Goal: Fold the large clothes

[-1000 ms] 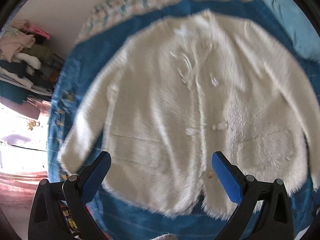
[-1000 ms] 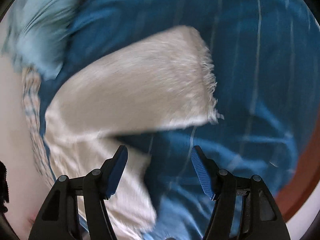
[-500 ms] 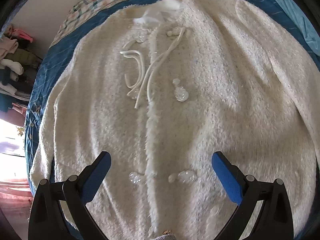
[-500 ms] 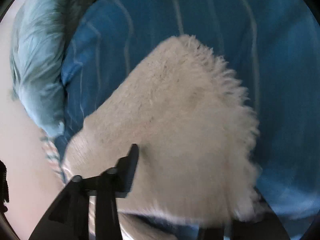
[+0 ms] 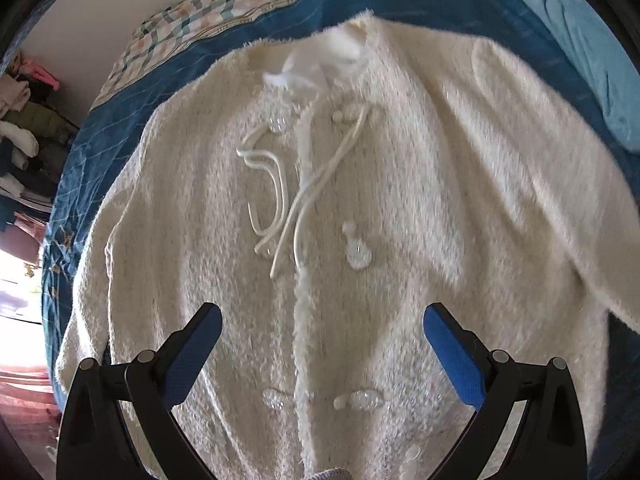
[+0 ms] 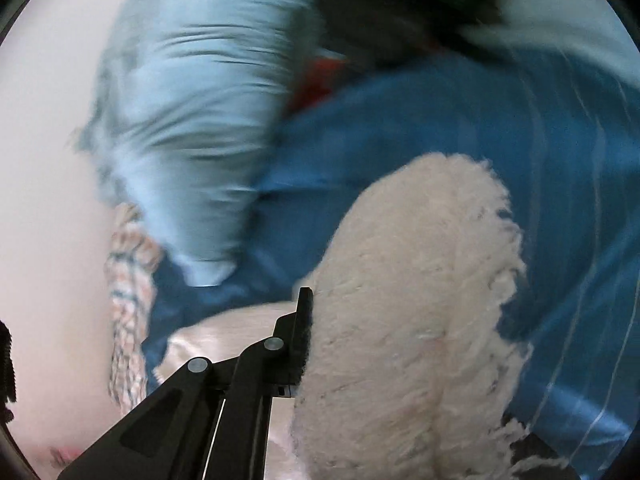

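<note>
Sleeve [image 6: 408,300] now lifted, in right tool [image 6: 316,344]

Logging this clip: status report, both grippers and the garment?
Left gripper open above cardigan. Right gripper shut on sleeve, lifted off blue bedspread. Loose drawcords on front.

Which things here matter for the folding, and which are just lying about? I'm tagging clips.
Job:
cardigan
sleeve
right gripper, shut on it
left gripper, open
bed

Lying about:
pillow
plaid sheet
clothes pile
</note>
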`<state>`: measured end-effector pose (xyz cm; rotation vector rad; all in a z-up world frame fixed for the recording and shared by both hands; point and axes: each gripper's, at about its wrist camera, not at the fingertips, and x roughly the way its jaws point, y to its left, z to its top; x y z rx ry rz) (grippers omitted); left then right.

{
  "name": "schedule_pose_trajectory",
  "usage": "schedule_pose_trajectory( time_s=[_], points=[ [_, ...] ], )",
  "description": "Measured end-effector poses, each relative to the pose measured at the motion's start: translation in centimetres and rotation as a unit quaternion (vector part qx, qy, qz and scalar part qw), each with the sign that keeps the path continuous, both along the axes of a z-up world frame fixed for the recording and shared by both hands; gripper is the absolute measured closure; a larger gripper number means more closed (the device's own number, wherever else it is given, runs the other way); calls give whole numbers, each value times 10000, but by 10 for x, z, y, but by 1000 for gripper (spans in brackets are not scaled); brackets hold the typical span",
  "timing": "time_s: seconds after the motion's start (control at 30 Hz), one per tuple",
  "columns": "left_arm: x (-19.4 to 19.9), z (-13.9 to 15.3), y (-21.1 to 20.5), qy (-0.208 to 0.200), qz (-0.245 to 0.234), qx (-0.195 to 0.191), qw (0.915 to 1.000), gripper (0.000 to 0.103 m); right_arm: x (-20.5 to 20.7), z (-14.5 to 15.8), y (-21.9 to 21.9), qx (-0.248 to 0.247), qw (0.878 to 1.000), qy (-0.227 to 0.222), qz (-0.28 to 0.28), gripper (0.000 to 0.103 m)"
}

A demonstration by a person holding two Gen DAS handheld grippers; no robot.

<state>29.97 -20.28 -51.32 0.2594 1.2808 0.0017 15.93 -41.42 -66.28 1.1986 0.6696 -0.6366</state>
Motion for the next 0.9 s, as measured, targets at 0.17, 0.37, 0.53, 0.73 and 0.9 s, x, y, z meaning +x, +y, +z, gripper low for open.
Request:
schedule_pose_trajectory(
  time_s=[0.17, 0.37, 0.53, 0.73, 0.9],
  points=[
    [16, 12, 15, -165, 18, -217, 9996, 0, 67, 73, 32, -568, 9937, -361, 892, 96],
    [34, 16, 60, -339, 347, -138, 9987, 0, 153, 111, 115, -1060, 9699, -338, 2165, 97],
    [41, 17, 128, -447, 834, 80, 9955, 0, 237, 95, 229, -1256, 9344, -59, 3333, 97],
    [36, 6, 224, -463, 1581, 514, 9850, 0, 302, 52, 375, -1697, 8793, 230, 4444, 97],
    [24, -8, 291, -299, 2174, 724, 9729, 0, 328, -7, 496, -2120, 8070, 810, 5451, 97]
  ],
)
